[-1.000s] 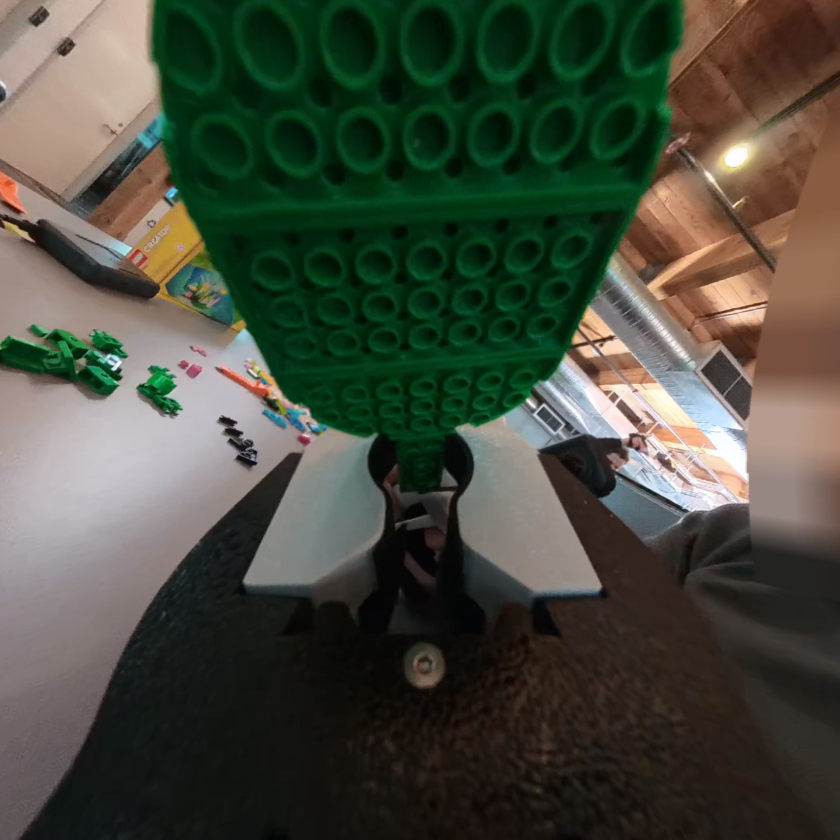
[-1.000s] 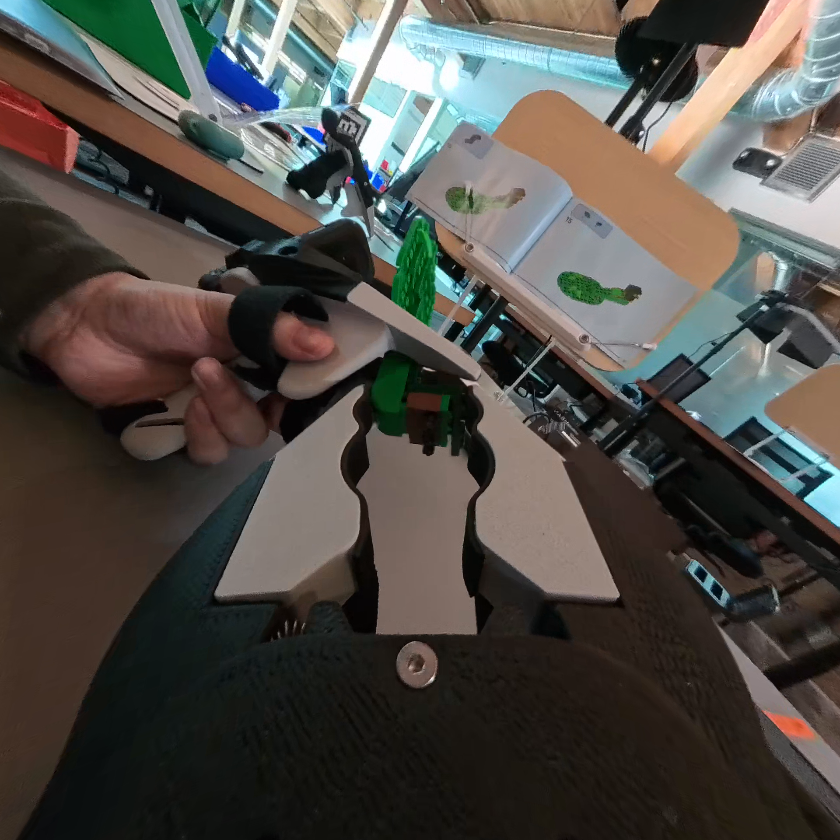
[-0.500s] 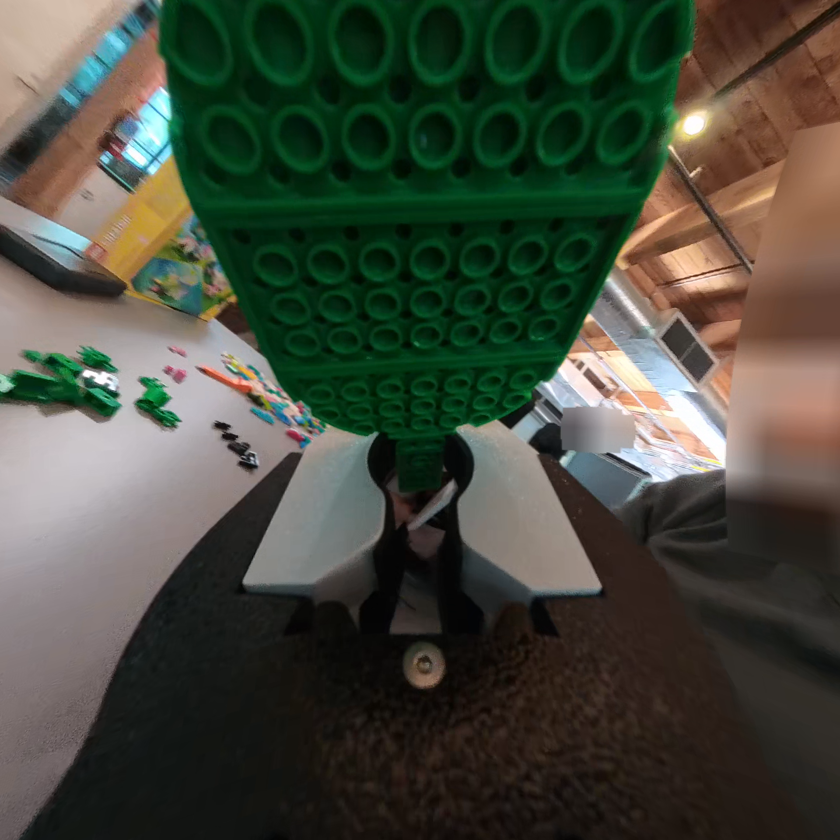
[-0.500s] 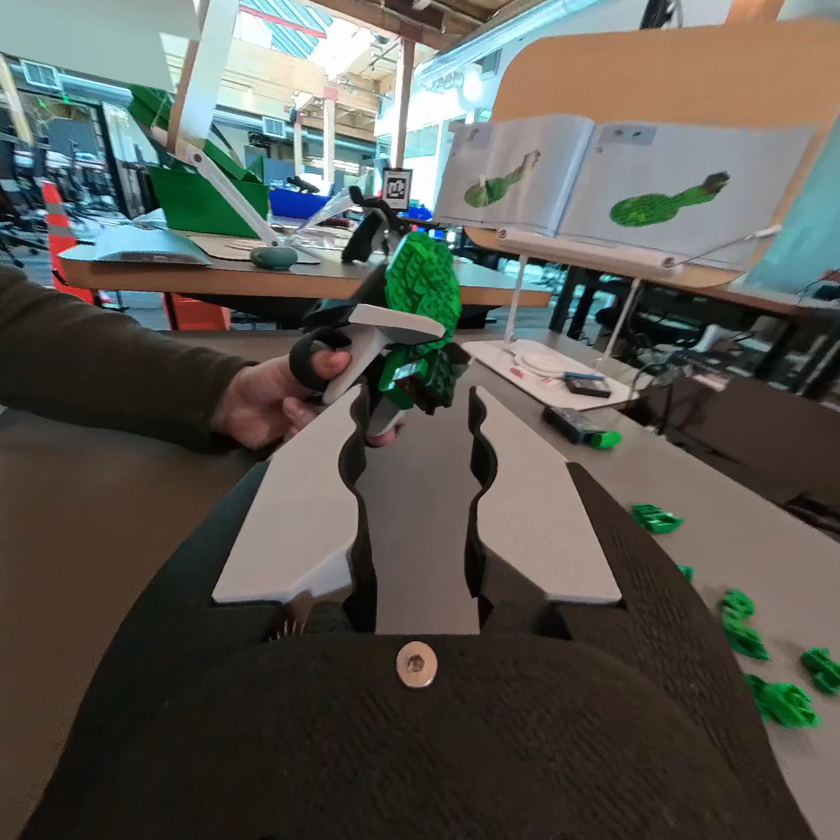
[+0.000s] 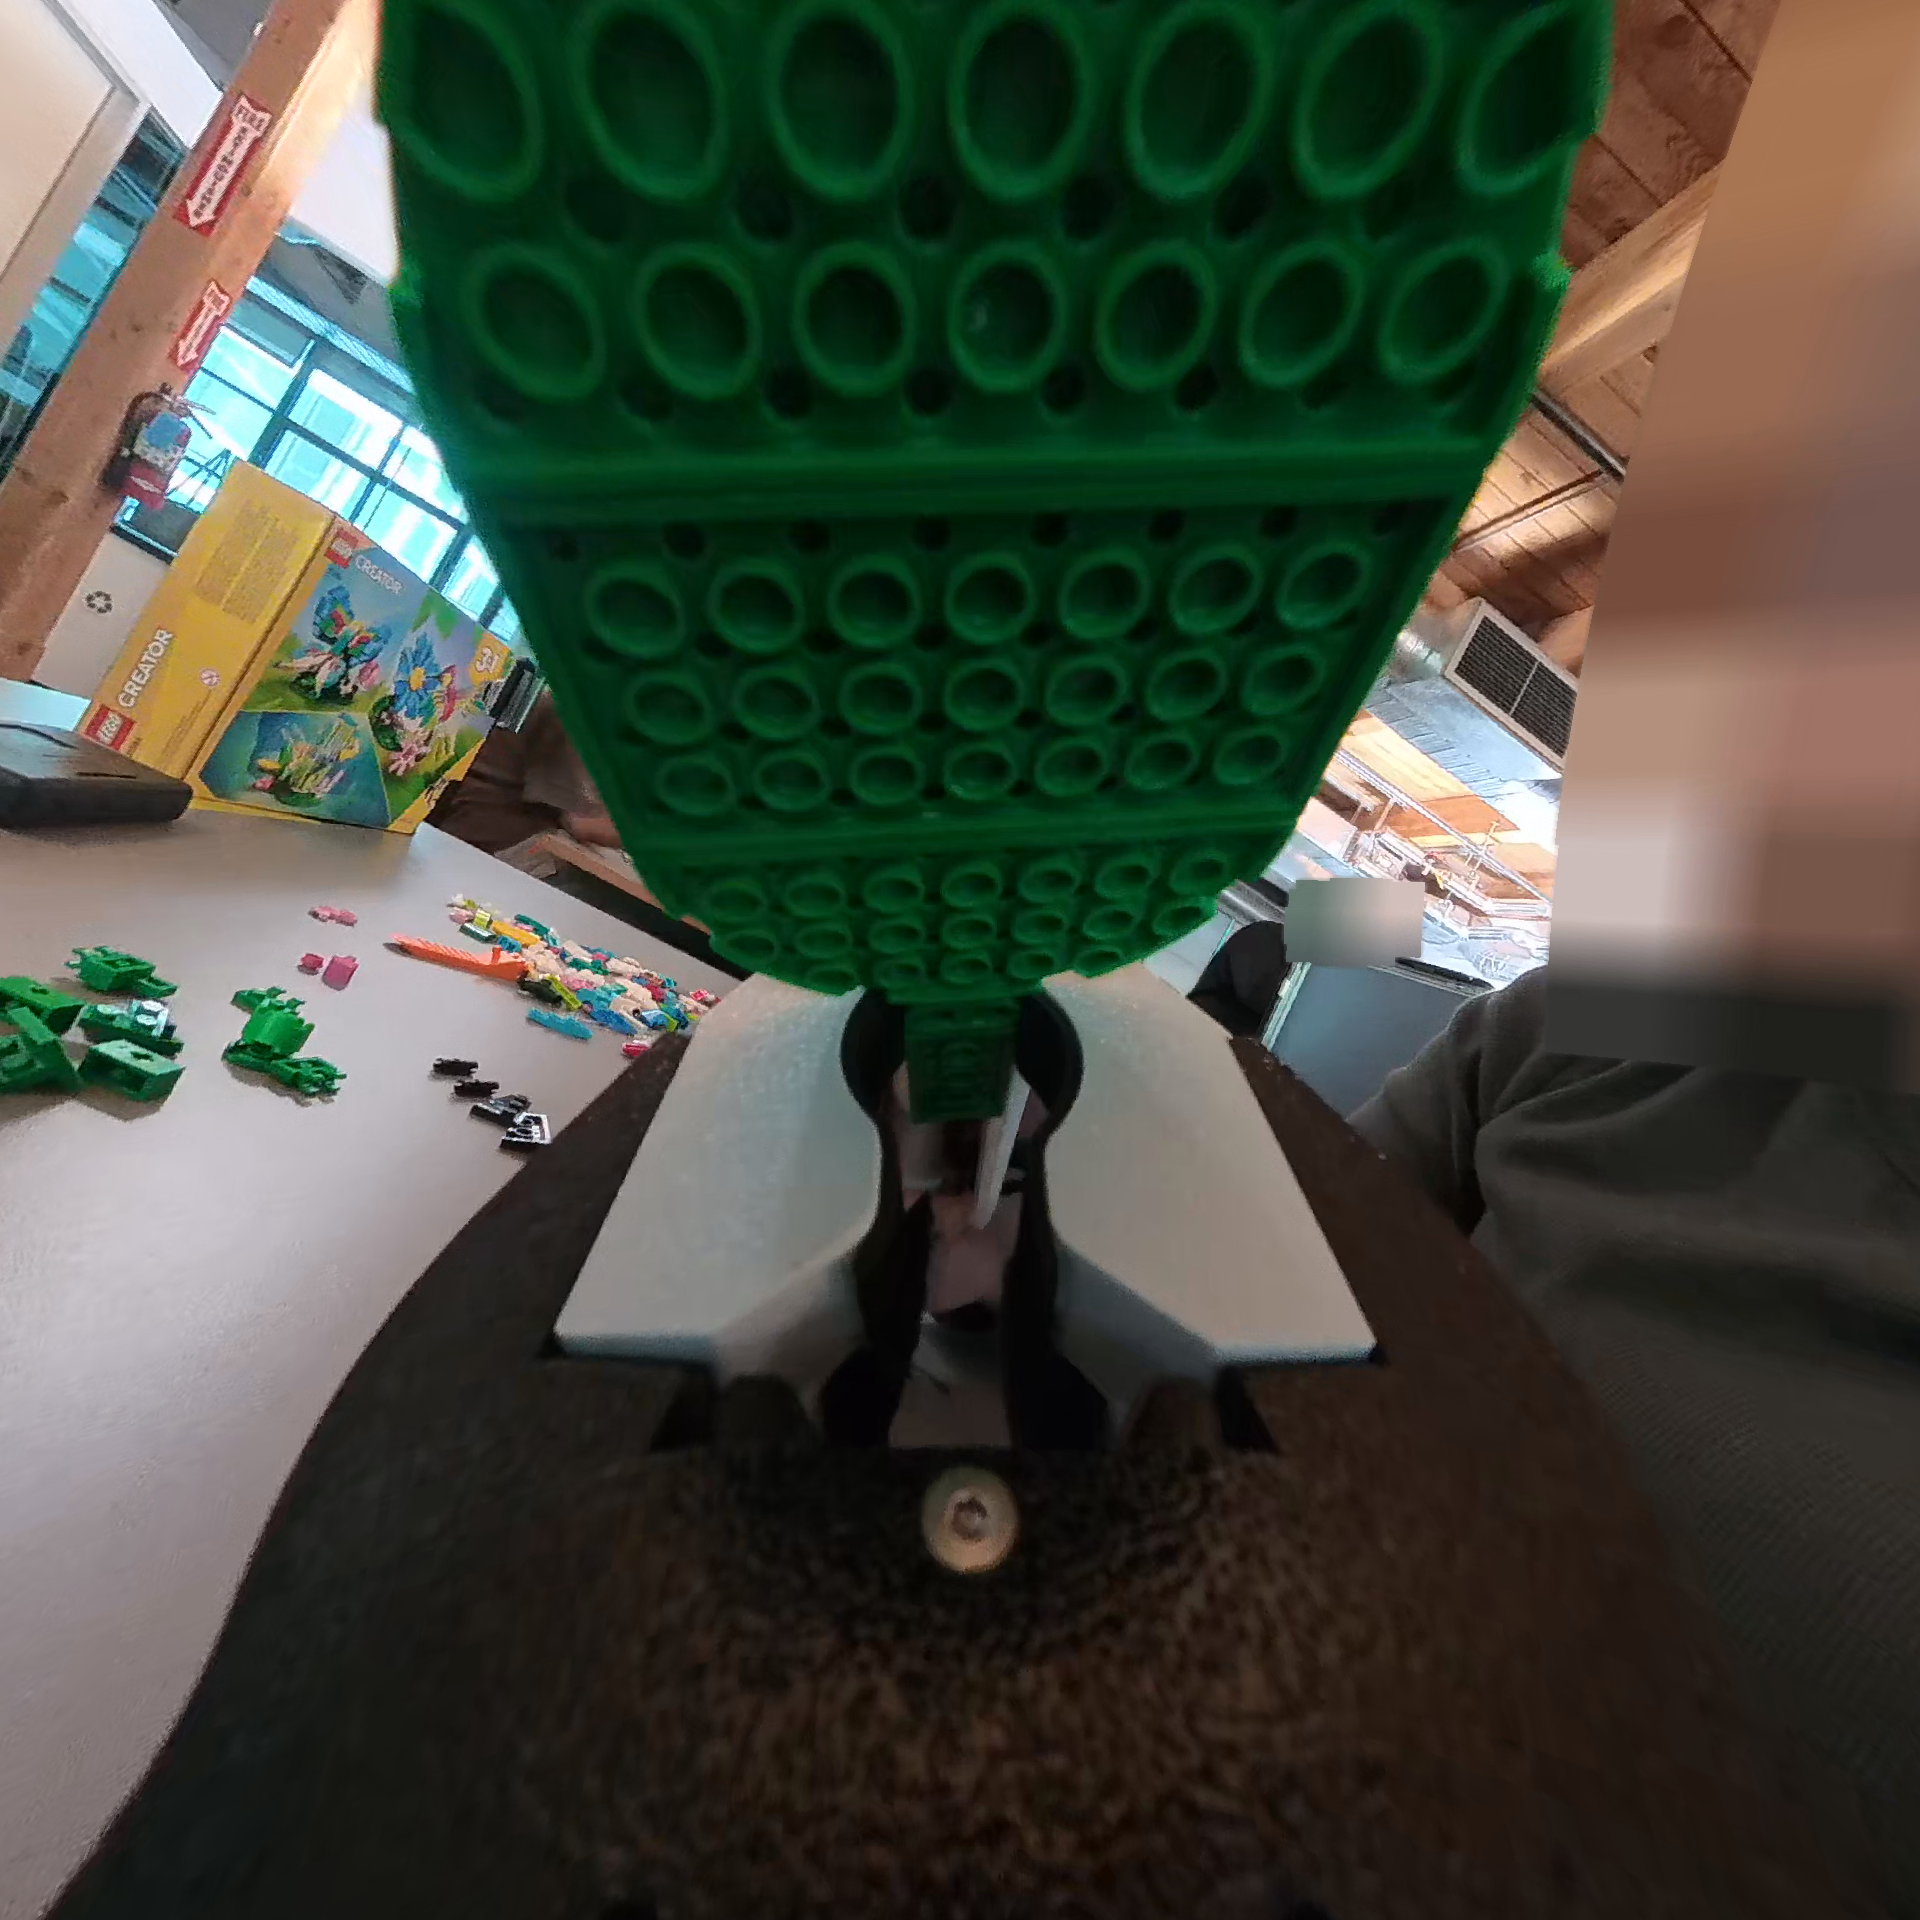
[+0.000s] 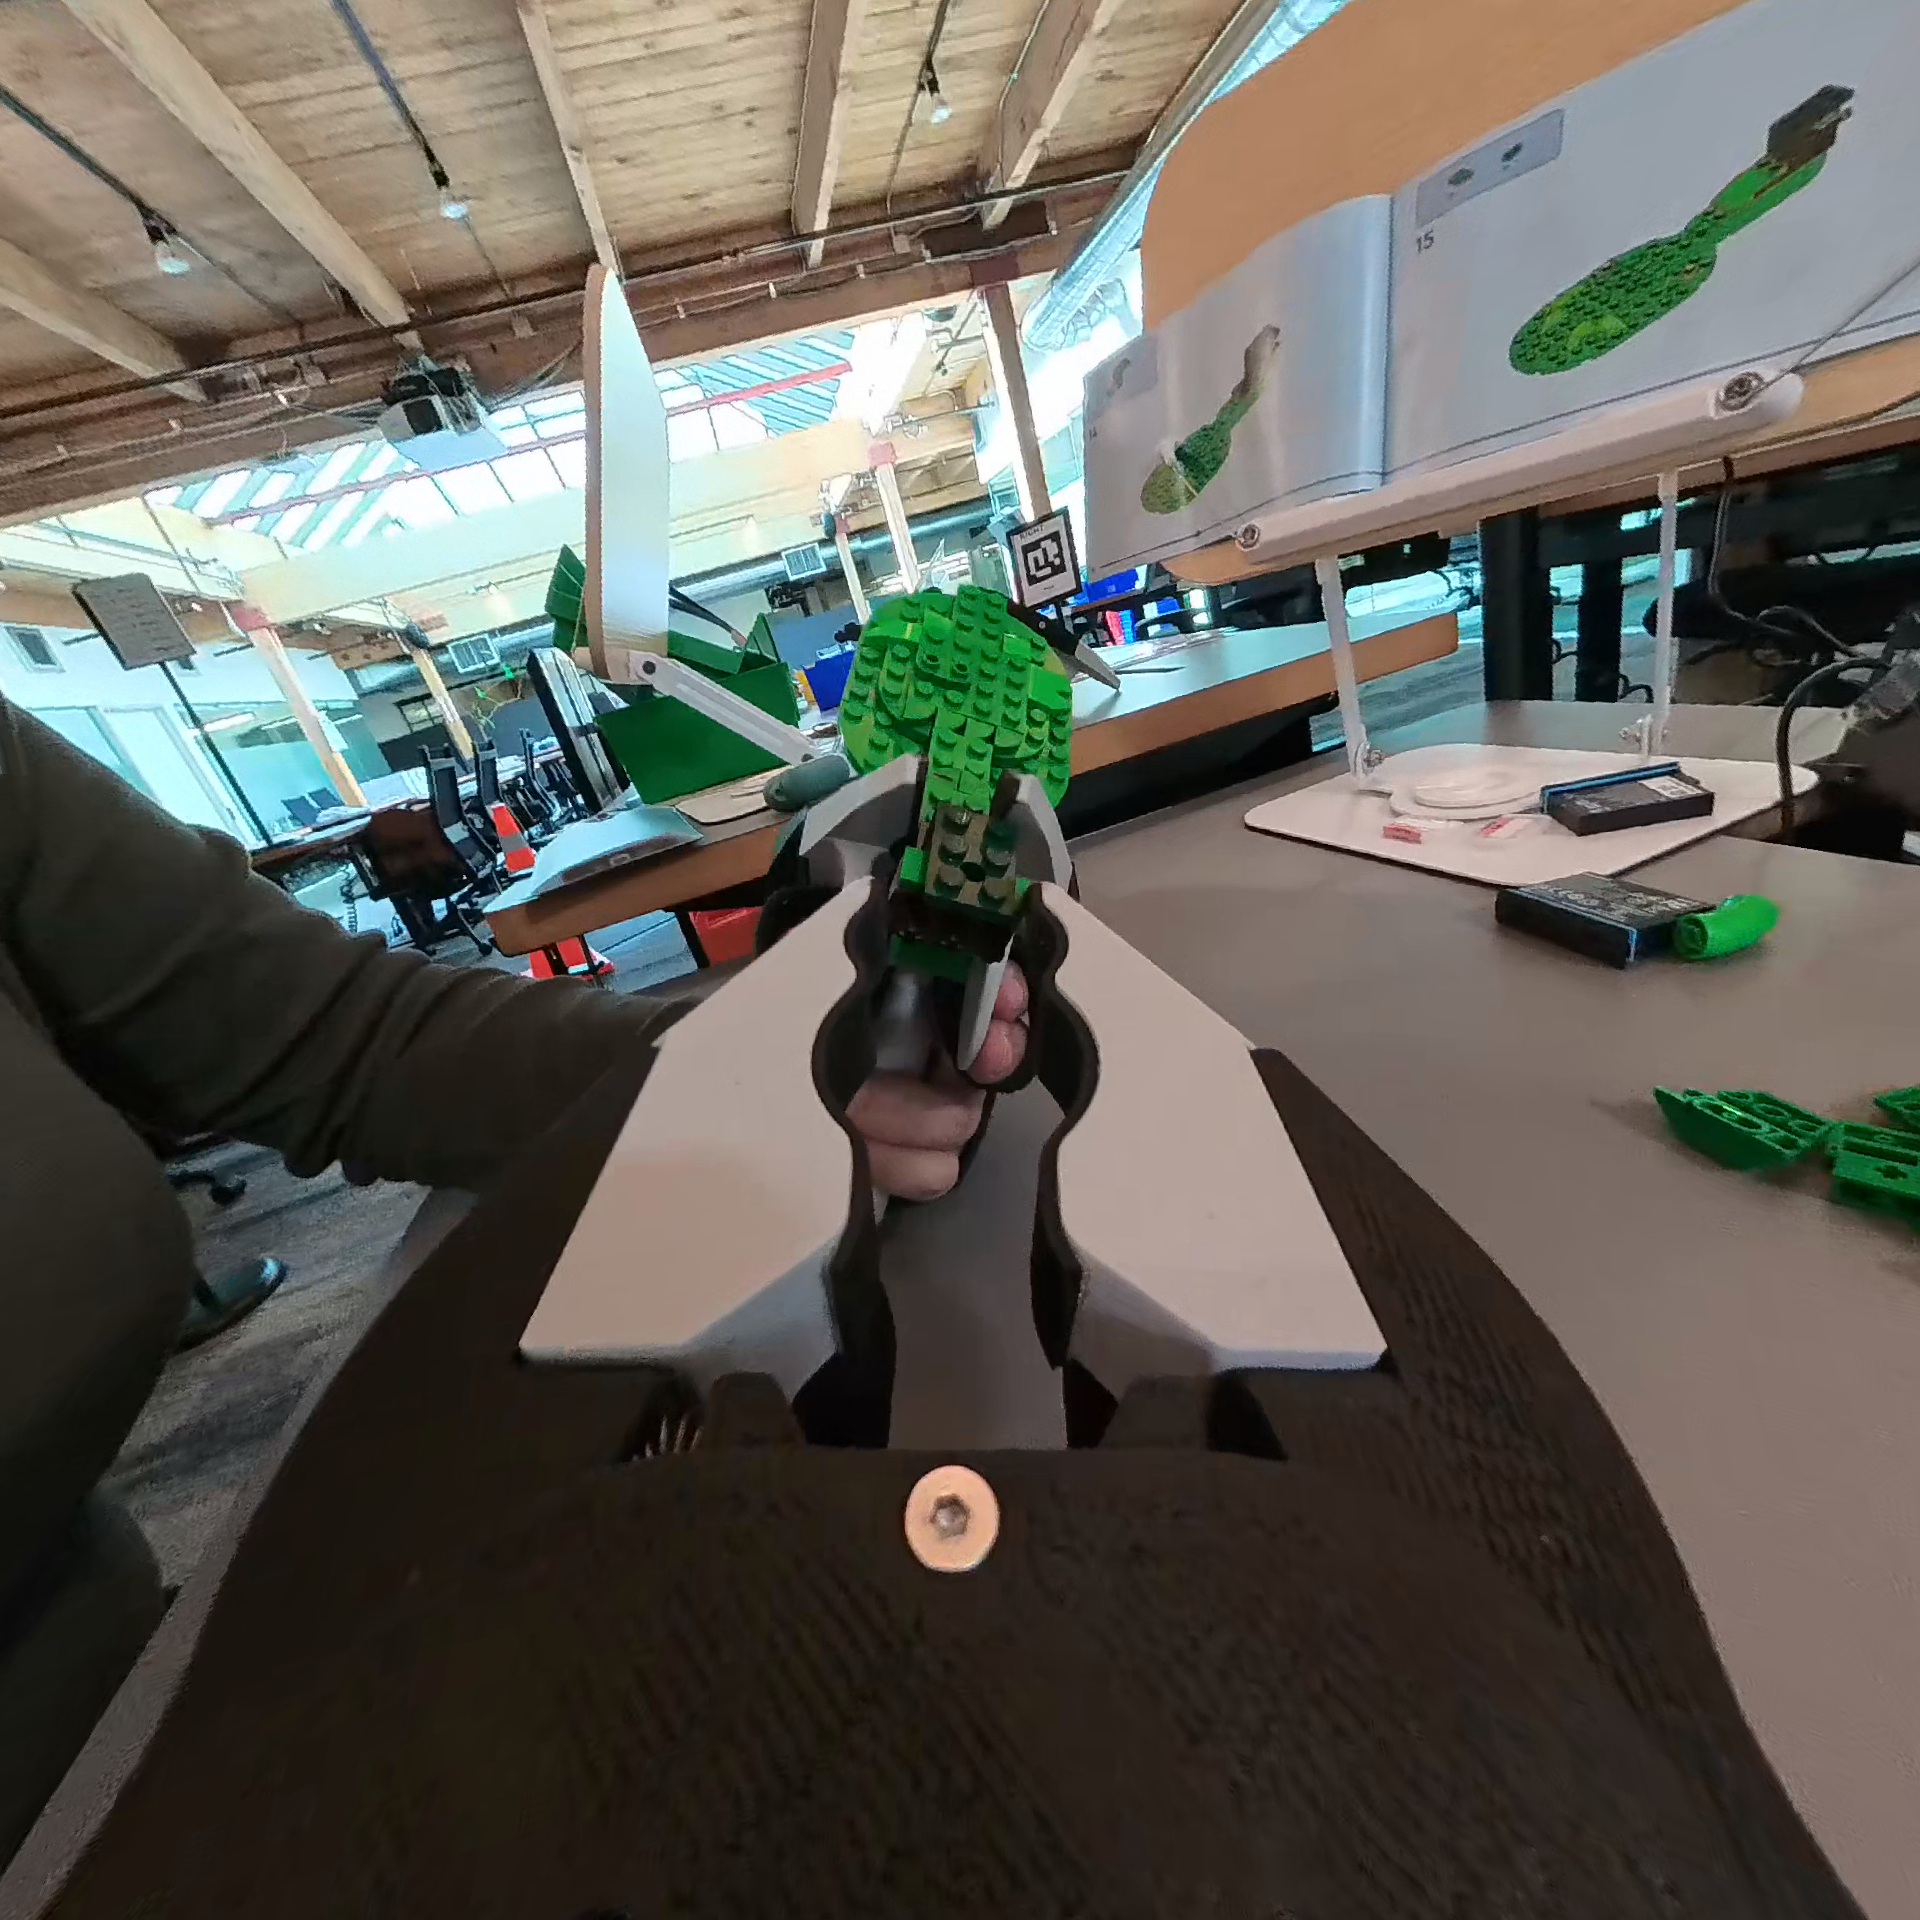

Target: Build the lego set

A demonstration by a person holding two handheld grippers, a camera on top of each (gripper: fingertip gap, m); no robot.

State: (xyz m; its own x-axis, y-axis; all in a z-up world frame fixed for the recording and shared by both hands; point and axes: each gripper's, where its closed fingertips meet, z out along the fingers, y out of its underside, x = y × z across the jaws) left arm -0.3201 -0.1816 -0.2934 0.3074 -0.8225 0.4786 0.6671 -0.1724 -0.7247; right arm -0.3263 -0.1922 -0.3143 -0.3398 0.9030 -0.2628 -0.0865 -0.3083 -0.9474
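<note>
My left gripper point(image 5: 961, 1070) is shut on the narrow stem of a green leaf-shaped lego assembly point(image 5: 956, 623) and holds it up in the air, its underside towards the left wrist camera. In the right wrist view the same leaf point(image 6: 956, 717) shows its studded top, with a brown and green stem end. My right gripper point(image 6: 956, 914) has its jaws closed in on that stem end, just below the left gripper's white fingers point(image 6: 847, 821). A hand holding the left gripper shows behind.
Loose green pieces point(image 5: 104, 1029) lie on the grey table point(image 5: 208, 1299), with small black pieces point(image 5: 499, 1101), a pile of coloured pieces point(image 5: 582, 971) and a yellow box point(image 5: 291, 665). The right wrist view shows an instruction booklet on a stand point(image 6: 1455, 312), black packs point(image 6: 1590, 914) and green pieces point(image 6: 1766, 1127). Both grippers' tips are close together, under 4 cm apart.
The right gripper moved in around the stem end and its jaws narrowed onto it. The left gripper turned the leaf so its studded face points at the right wrist camera.
</note>
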